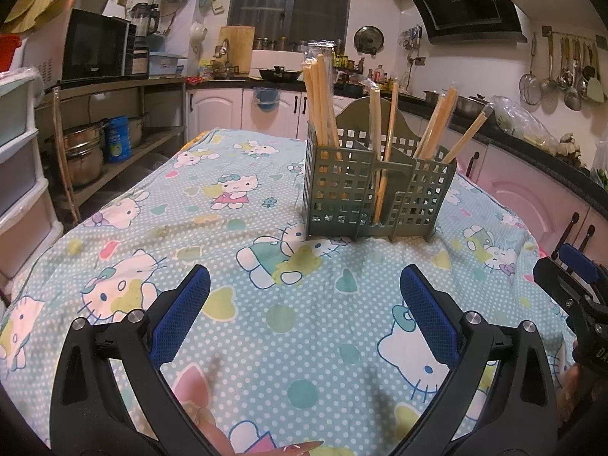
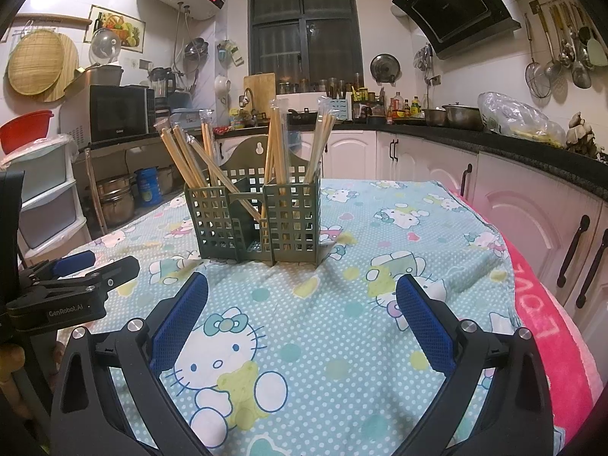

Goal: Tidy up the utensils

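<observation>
The table point(image 1: 266, 304) fills most of both views, covered by one cloth point(image 2: 342, 342), pale blue with white dots and cartoon cats; a pink towel point(image 2: 539, 304) lies along its right edge. One green slotted caddy point(image 1: 342, 190) stands upright on the cloth toward the far middle, well apart from both grippers; it has three compartments, a tall one at each end and a lower one between. Chopsticks point(image 1: 321, 102) stand in all three, leaning outward, several in clear sleeves; the left wrist view shows a bundle at the left end, two sticks in the middle and about three at the right; the exact count in the bundle cannot be told. The left gripper point(image 1: 304, 300) hovers over bare cloth, its two blue pads point(image 1: 182, 311) spread wide, holding nothing; the right gripper point(image 2: 302, 304) hovers likewise, spread wide and empty, beside the left. Around the table is a kitchen: white cabinets point(image 2: 429, 159) under a dark counter, one microwave point(image 1: 97, 47) on a shelf, one range hood point(image 2: 452, 3), one dark window point(image 2: 304, 26), ladles point(image 1: 566, 72) hanging from a rail.
</observation>
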`<move>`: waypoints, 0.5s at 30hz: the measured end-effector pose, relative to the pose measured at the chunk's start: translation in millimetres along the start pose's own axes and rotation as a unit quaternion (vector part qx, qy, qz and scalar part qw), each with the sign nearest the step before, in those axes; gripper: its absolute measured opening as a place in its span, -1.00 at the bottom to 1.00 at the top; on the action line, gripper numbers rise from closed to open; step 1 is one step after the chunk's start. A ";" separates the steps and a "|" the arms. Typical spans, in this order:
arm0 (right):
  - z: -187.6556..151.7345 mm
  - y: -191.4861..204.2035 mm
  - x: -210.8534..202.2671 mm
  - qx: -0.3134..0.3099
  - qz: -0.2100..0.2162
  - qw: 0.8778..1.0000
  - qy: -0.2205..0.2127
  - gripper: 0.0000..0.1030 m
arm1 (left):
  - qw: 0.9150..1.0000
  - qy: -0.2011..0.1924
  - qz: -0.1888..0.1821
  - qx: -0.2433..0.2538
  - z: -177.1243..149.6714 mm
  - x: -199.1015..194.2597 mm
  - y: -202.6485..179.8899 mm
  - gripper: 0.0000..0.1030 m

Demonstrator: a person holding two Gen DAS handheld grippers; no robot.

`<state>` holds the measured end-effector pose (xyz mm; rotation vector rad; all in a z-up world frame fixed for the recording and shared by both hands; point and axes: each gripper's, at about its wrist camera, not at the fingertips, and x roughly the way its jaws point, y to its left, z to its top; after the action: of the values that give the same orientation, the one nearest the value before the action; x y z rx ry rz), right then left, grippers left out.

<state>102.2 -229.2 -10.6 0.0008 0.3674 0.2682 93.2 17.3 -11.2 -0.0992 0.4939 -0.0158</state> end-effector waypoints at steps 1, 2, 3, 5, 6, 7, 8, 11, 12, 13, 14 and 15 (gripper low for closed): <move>0.1 -0.4 0.2 0.000 0.000 1.000 0.000 0.87 | 1.000 0.000 0.001 -0.001 0.0 0.2 -0.2 0.78; 0.2 -0.5 0.2 0.000 0.000 1.000 0.000 0.87 | 1.000 0.001 0.003 -0.001 -0.1 0.1 -0.1 0.78; 0.0 0.0 0.1 0.000 0.000 1.000 0.001 0.87 | 1.000 0.001 0.004 0.000 -0.2 0.6 -0.4 0.78; -0.5 0.3 0.2 0.000 0.001 1.000 0.001 0.87 | 1.000 0.002 0.004 -0.001 -0.4 0.5 0.1 0.78; -0.7 0.6 0.0 0.000 0.001 1.000 0.001 0.87 | 1.000 0.001 0.004 -0.001 -0.4 0.6 0.1 0.78; -0.5 0.3 0.2 0.000 0.001 1.000 0.001 0.87 | 1.000 0.001 0.004 -0.001 -0.3 0.8 0.6 0.78; -0.5 0.2 0.2 0.001 0.001 1.000 0.001 0.87 | 1.000 0.001 0.003 -0.002 -0.4 0.7 1.0 0.78; -1.0 1.3 -0.1 0.001 0.001 1.000 0.002 0.88 | 1.000 0.002 0.008 0.000 -0.3 1.8 0.3 0.78; -0.7 0.6 0.1 0.001 0.001 1.000 0.002 0.87 | 1.000 0.003 0.010 0.000 -0.3 2.2 0.1 0.78; -0.4 0.0 0.2 0.001 0.001 1.000 0.001 0.87 | 1.000 0.003 0.011 0.001 -0.4 2.1 0.4 0.78; -0.3 -0.2 0.3 0.001 0.001 1.000 0.001 0.87 | 1.000 0.002 0.009 0.002 -0.2 2.2 -0.4 0.78; -1.0 0.4 0.2 0.001 0.000 1.000 0.002 0.87 | 1.000 0.002 0.009 0.003 -0.3 2.0 -0.9 0.78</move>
<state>102.0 -228.8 -11.5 0.0023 0.3708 0.2688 94.8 16.2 -12.3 -0.0898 0.4993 0.0002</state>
